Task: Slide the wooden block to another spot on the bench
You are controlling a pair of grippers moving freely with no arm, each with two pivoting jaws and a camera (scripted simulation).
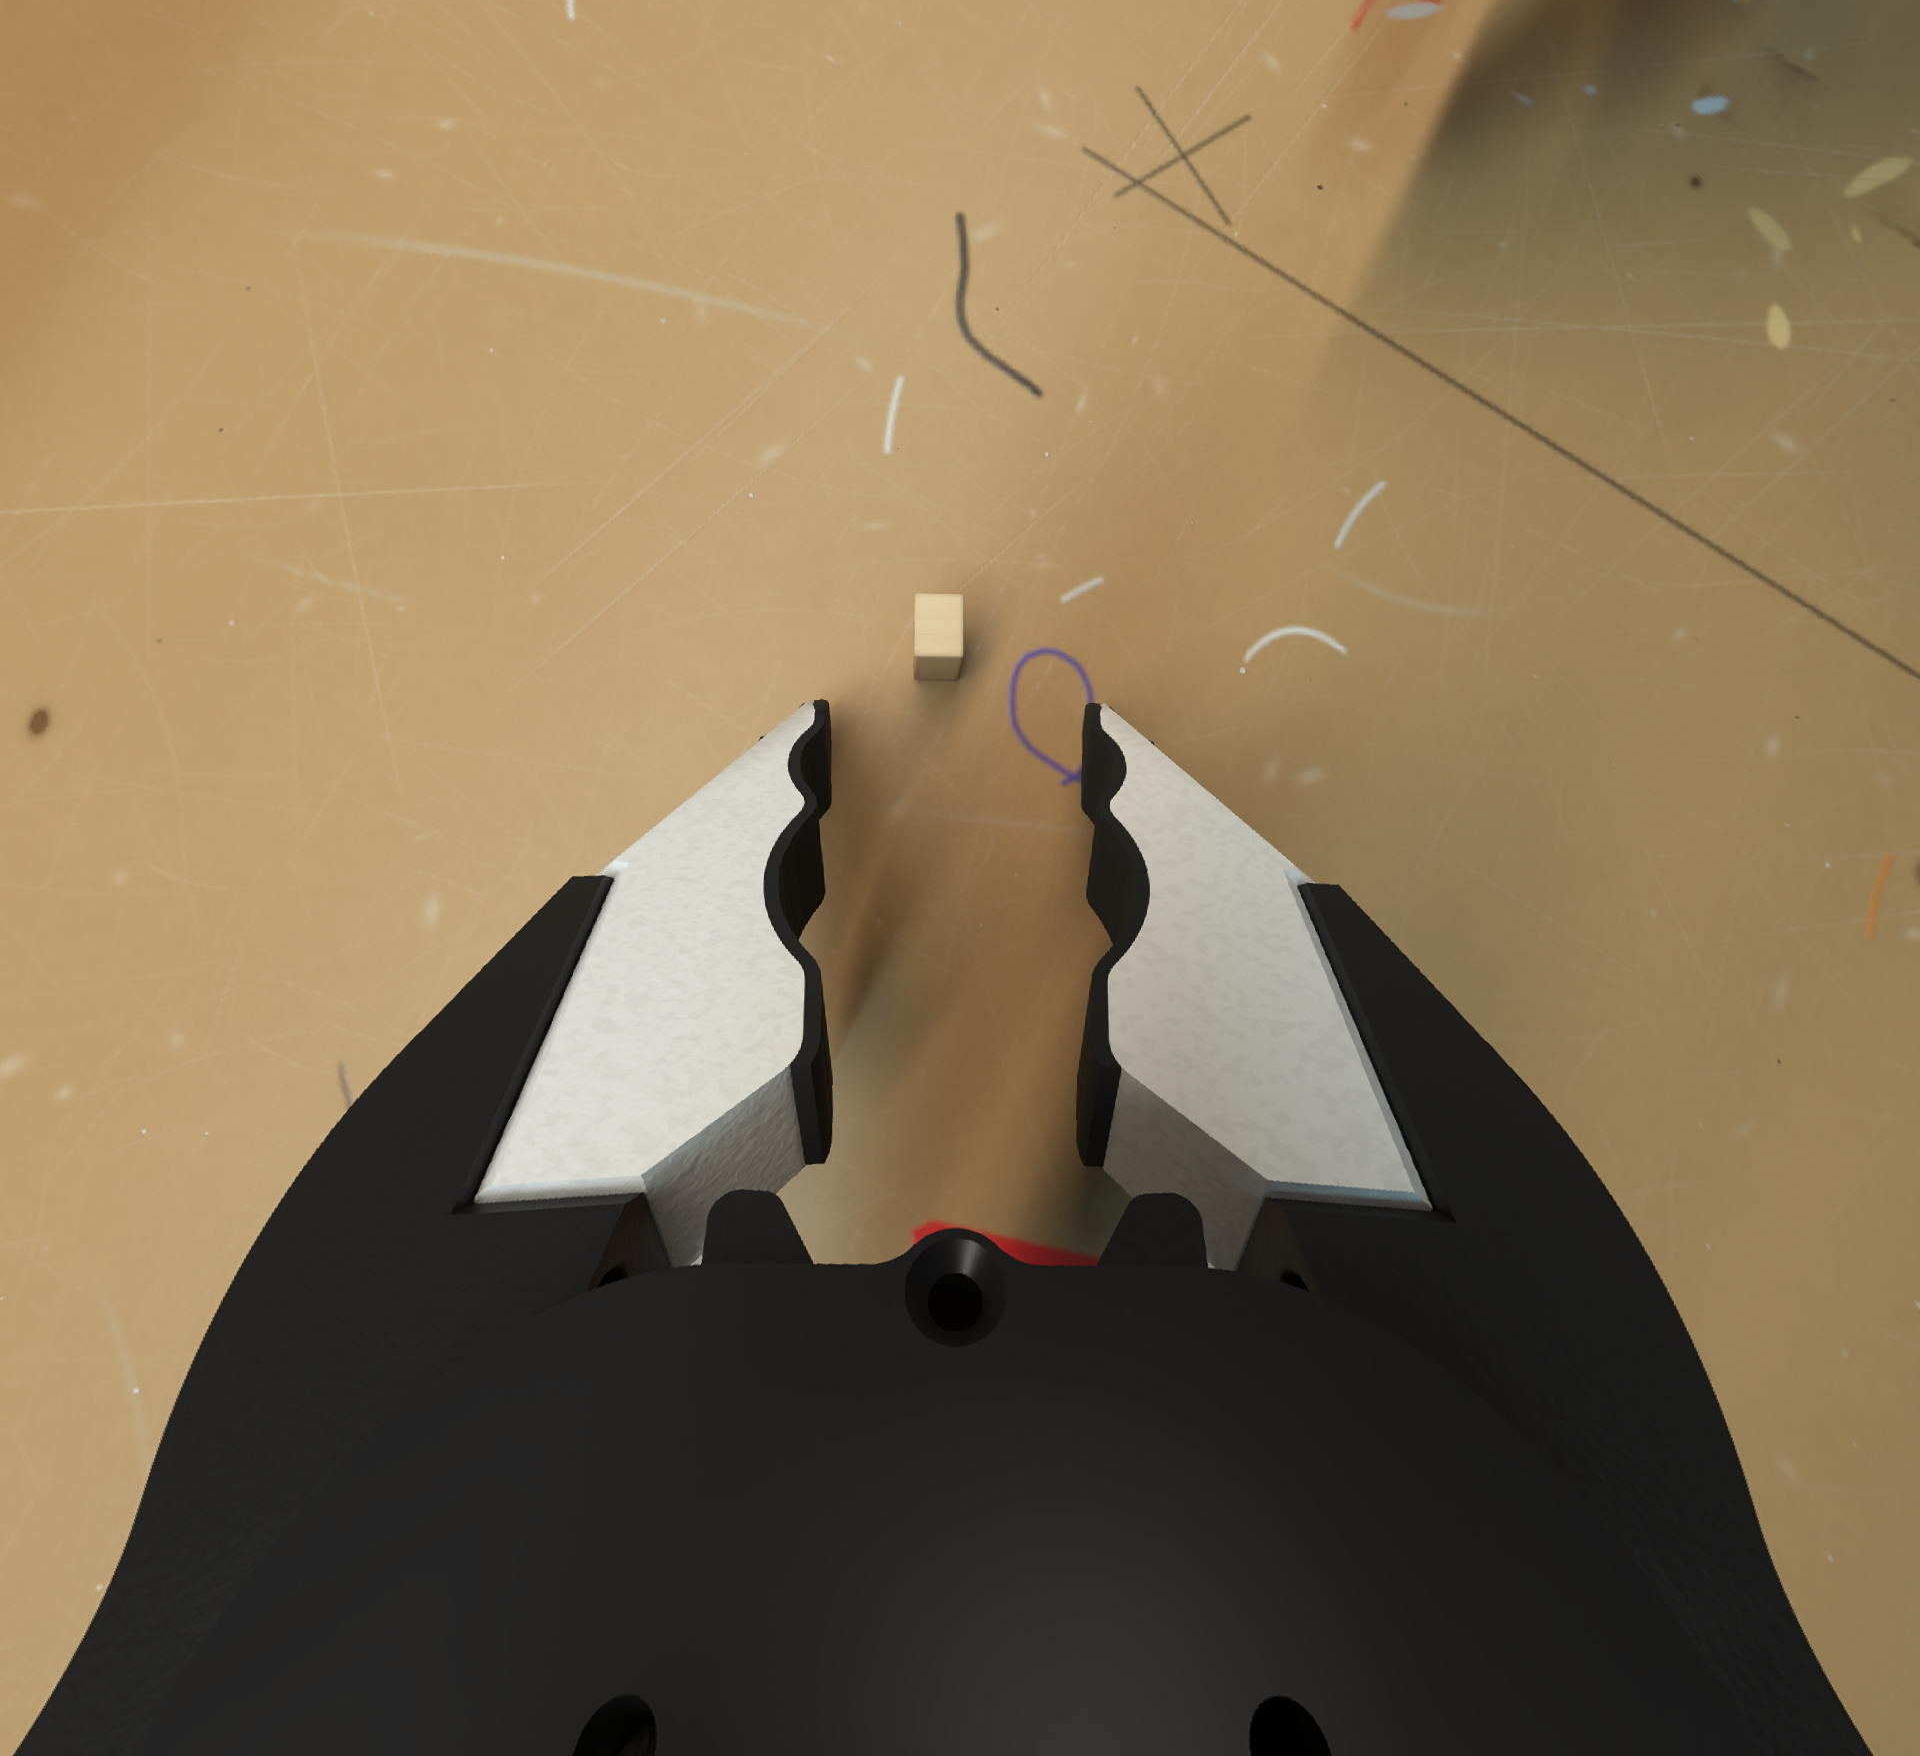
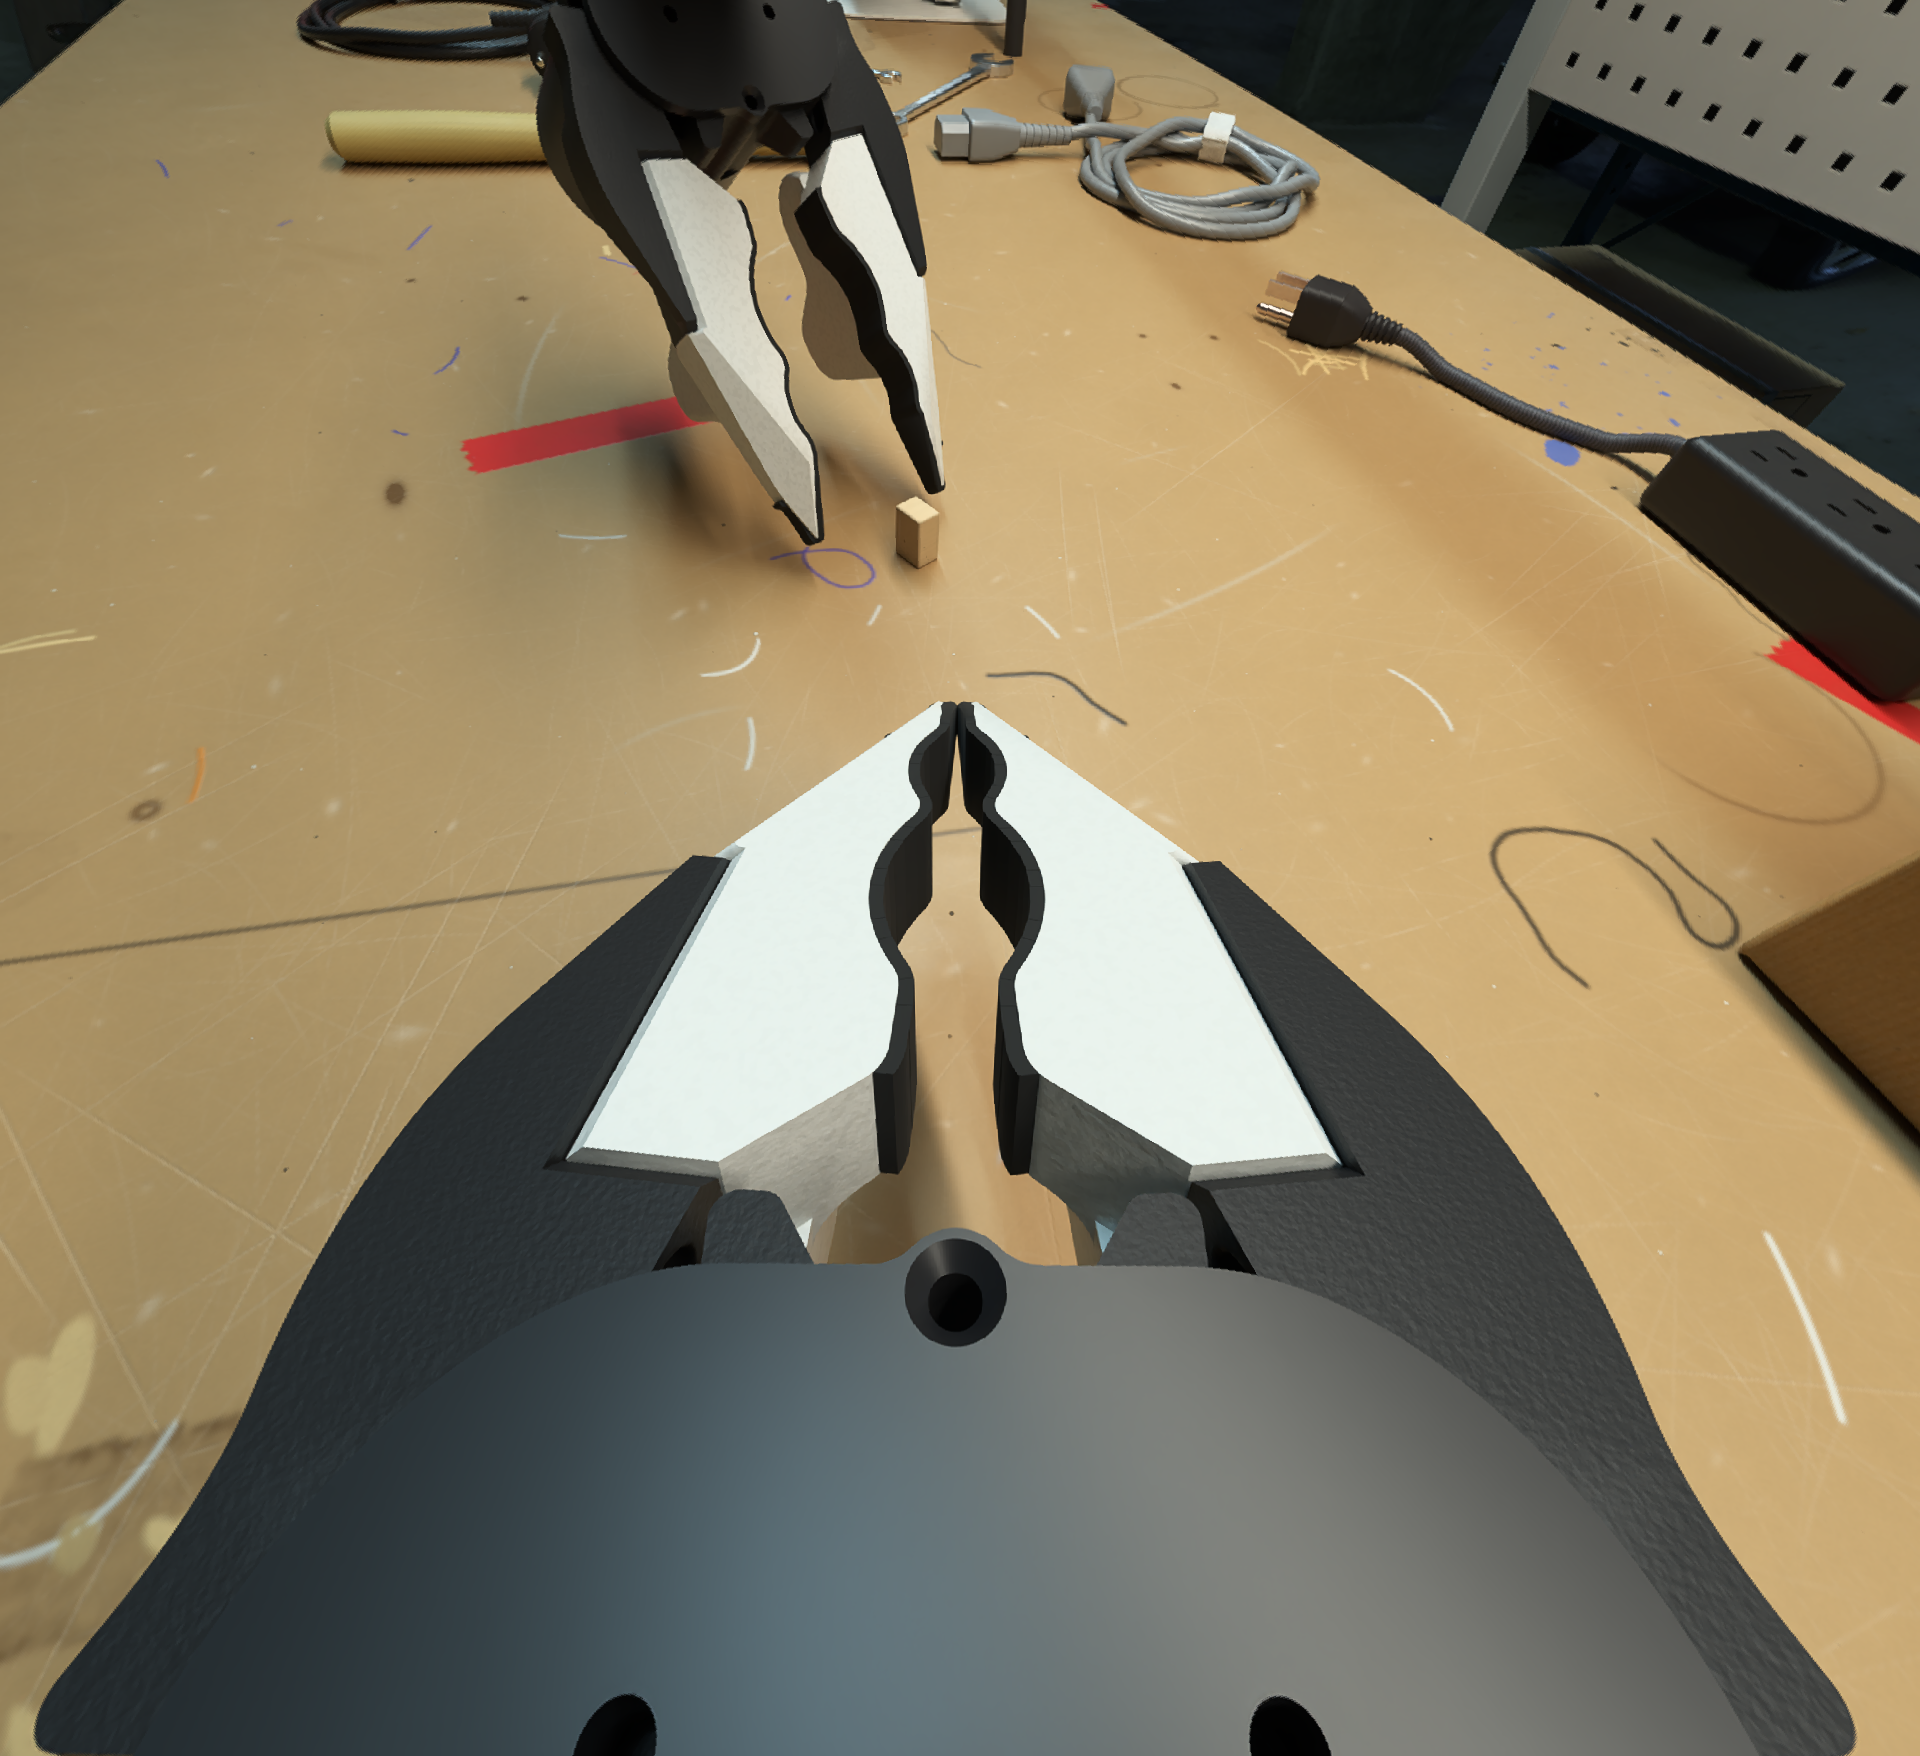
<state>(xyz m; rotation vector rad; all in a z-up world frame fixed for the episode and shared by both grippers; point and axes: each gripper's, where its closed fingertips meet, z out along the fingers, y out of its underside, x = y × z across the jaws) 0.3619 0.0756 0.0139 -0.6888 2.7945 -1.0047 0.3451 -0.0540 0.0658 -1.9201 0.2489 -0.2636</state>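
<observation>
Just above centre frame, the wooden block [image 1: 938,636] stands free on the bench [image 1: 416,356], beyond the spread left gripper [image 1: 956,719]; the right gripper [image 2: 954,711] is pressed together, empty.

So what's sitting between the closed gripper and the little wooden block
Only bare bench with pen and chalk scribbles between the right gripper and the wooden block; the right wrist view shows it.

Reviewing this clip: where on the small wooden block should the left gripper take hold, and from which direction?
Take the wooden block across its two upright side faces, coming down from above. It stands on end on the bench, taller than wide, with bare space on every side. The left gripper is open, wider than the block and apart from it; it probably needs to move slightly forward to straddle it.
</observation>
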